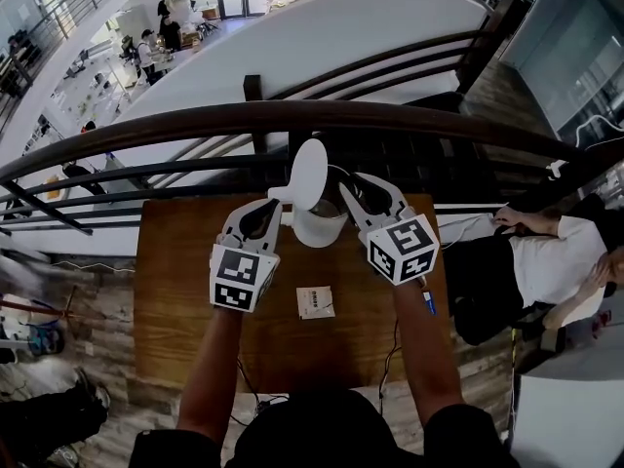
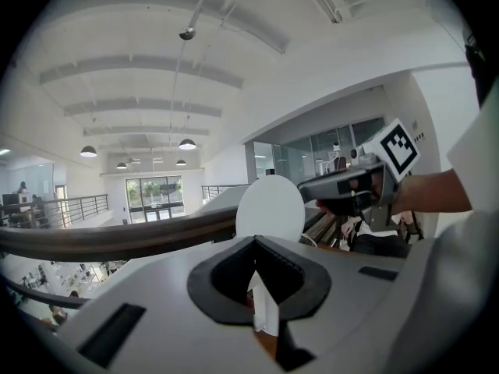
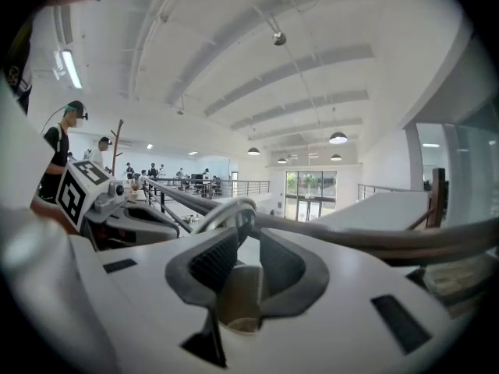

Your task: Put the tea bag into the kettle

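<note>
Tea bag (image 2: 265, 310): a thin white paper piece, clamped edge-on between the closed jaws of the left tool (image 2: 255, 244). Judge it to be the bag or its tag; the views do not settle which. The left tool sits just beside the kettle (image 1: 320, 227), on its left, above the surface (image 1: 185, 300).

Kettle: white, standing at the far middle of the surface. Its lid (image 1: 310, 172) stands raised, so the mouth is uncovered.

Right tool (image 3: 248, 236): released. Its jaws stand apart with nothing pressed between the pads. It is at the kettle's right side, close to the rim and lid.

Handling: treat the tea bag as very light, limp and easily torn. It has no stiffness, so it hangs or folds from wherever you pinch it. Take hold at the top edge or the tag, not across the filled body. Use a full closure, because the thin paper can slip from a loose grip. Expect it to catch on the rim if you release it off-centre, so bring it over the mouth before you let go.

A square white packet (image 1: 315, 302) lies flat on the surface, near you and apart from the kettle. You cannot tell whether it is a wrapper or a second bag.
</note>
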`<state>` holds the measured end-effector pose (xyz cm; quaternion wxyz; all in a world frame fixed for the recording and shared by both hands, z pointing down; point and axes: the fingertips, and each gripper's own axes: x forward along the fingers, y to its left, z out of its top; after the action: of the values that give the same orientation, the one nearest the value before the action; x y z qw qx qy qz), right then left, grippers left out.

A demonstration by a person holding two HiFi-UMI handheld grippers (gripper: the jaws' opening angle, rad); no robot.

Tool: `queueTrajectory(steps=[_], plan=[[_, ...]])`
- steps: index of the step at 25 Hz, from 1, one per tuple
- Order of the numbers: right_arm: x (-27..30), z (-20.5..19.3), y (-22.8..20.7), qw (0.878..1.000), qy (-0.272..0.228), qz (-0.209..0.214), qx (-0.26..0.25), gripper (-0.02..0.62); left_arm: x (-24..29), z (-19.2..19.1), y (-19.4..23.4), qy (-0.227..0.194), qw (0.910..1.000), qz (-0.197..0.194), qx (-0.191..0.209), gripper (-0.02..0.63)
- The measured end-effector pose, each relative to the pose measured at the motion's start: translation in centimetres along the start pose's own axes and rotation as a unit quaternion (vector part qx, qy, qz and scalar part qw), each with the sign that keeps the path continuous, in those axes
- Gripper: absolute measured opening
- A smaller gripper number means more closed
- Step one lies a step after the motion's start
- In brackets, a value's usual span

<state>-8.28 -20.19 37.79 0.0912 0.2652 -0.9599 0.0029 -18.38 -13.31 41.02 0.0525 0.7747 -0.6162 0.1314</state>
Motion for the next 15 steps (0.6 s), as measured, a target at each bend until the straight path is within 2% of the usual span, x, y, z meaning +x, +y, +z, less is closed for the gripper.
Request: queueTrajectory(steps=[4, 8, 11, 15], plan=[[0.8, 5.1, 2.1, 0.997, -0.021, 0.016, -0.071, 0.092, -0.3, 0.3, 0.2, -0.005, 1.0, 0.006, -0.002, 0.003], [3.1, 6.1, 3.3, 0.992, 0.011, 0.024, -0.124, 0.091, -0.4, 0.3, 0.2, -0.004, 1.0, 0.008, -0.004, 0.003], [3.7, 4.7, 2.7, 0.992, 0.043, 0.012, -0.121, 0.082, -0.9, 0.2, 0.2, -0.005, 0.9999, 0.01, -0.005, 0.003], [2.6, 2.8, 0.3, 0.995, 0.05, -0.019, -0.088, 0.063, -1.0, -0.1, 0.4, -0.009, 0.9999, 0.012, -0.006, 0.003]])
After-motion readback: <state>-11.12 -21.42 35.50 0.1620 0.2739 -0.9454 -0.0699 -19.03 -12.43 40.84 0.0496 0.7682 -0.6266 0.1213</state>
